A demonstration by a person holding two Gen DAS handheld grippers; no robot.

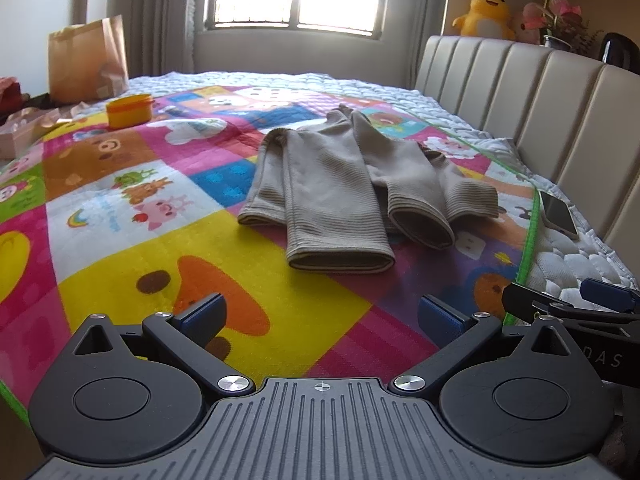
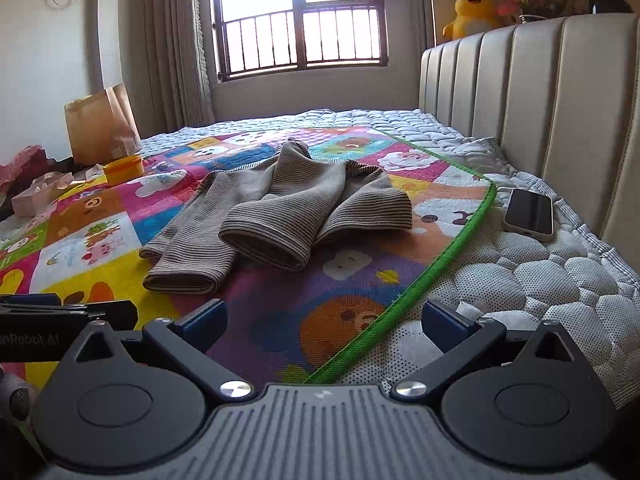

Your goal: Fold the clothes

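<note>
My left hand-held gripper [image 1: 322, 316] stood with its jaws spread wide, nothing between the blue pads, hovering over the yellow and pink squares of the play mat [image 1: 120, 240] at the near edge of the bed [image 2: 540, 280]. My right hand-held gripper [image 2: 324, 322] was likewise spread and empty, straddling the mat's green border [image 2: 420, 280], one pad over the mat and the other over the quilted mattress.

The beige ribbed sweater [image 1: 340, 184] lay crumpled on the mat, toward the headboard [image 1: 540, 92] side of the bed, beyond both grippers and touched by neither. Its sleeves were bunched and overlapped, cuffs pointing at the near edge.

A phone [image 2: 529, 214] lay face-up on the bare mattress, just outside the green border, near the headboard. An orange tub [image 1: 130, 110] sat on the mat's far corner opposite the headboard, with a brown paper bag [image 1: 88, 64] beyond it. A yellow plush toy [image 1: 486, 12] sat atop the headboard.
</note>
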